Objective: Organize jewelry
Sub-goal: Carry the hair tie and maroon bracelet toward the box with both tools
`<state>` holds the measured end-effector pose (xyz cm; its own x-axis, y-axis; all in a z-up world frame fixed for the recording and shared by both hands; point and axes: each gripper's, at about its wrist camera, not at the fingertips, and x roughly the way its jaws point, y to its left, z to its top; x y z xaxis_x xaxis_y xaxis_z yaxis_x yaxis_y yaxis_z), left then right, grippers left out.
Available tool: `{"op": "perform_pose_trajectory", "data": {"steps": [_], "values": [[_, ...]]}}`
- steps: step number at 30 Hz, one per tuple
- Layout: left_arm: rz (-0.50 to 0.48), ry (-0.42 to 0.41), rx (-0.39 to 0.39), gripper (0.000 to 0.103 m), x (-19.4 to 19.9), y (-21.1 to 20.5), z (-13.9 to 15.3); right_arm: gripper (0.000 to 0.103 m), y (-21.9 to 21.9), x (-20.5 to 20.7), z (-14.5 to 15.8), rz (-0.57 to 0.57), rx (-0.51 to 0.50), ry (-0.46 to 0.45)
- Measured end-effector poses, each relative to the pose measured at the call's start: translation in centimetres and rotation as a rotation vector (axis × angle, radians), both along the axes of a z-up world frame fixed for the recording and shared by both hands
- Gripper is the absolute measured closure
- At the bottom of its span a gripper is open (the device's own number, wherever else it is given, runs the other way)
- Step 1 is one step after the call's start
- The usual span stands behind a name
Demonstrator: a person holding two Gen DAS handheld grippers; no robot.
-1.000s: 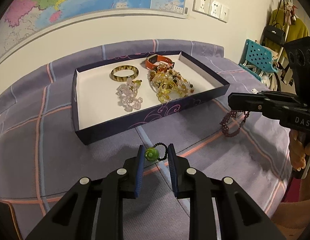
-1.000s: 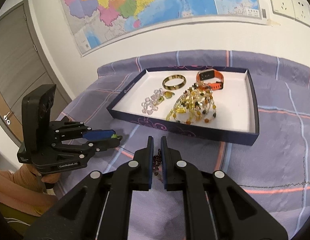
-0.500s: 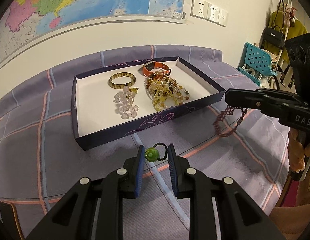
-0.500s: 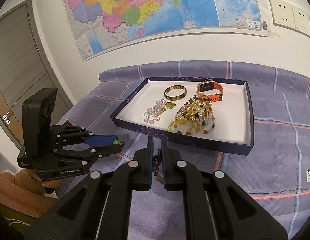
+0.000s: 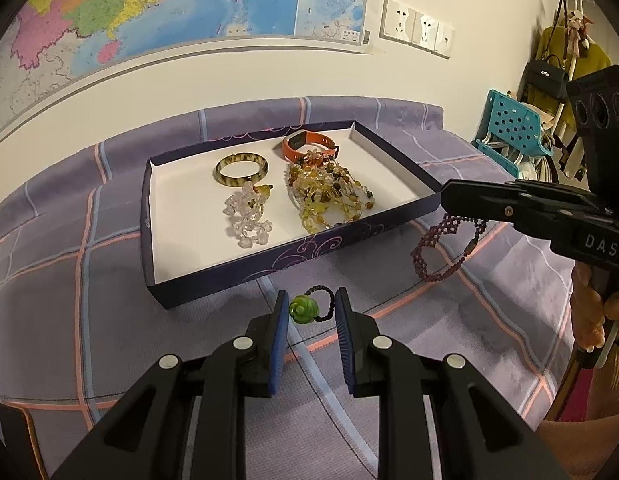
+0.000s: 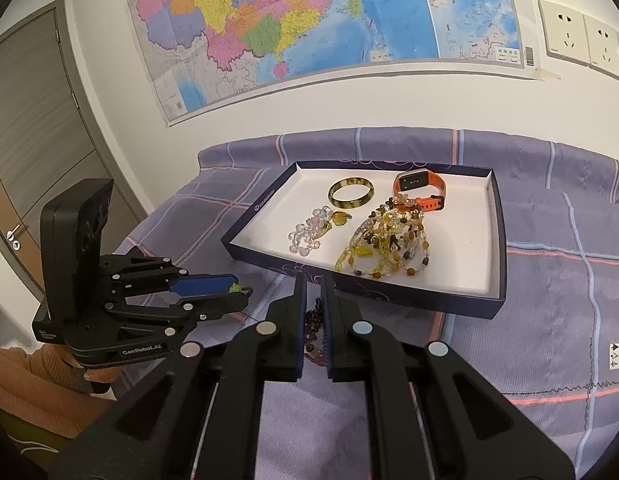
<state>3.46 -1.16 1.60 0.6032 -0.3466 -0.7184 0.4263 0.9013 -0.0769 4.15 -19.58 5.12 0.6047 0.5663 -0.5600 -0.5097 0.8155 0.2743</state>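
Our left gripper (image 5: pixel 311 314) jaws are clamped on the green bead bracelet (image 5: pixel 302 309), just before the tray (image 5: pixel 269 258). Our right gripper (image 6: pixel 314 318) jaws pinch the purple bracelet (image 5: pixel 441 246), which now dangles higher and nearer the tray's right corner than a second ago.

I see a bed (image 5: pixel 61 320) under a purple plaid cover with pink and pale blue lines. Directly on it sits a shallow navy box (image 5: pixel 269 258) with a white inside, set toward the wall end. A small white tag (image 6: pixel 618 356) lies right of the box, well apart.
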Motion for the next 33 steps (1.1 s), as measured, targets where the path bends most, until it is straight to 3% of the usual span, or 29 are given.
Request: {"op": "perform_pose_trajectory", "data": {"steps": [33], "values": [[0.010,-0.017,-0.027,0.082,0.4,-0.2,1.3,0.095,0.3,0.6,0.7,0.006,0.012,-0.018]]}}
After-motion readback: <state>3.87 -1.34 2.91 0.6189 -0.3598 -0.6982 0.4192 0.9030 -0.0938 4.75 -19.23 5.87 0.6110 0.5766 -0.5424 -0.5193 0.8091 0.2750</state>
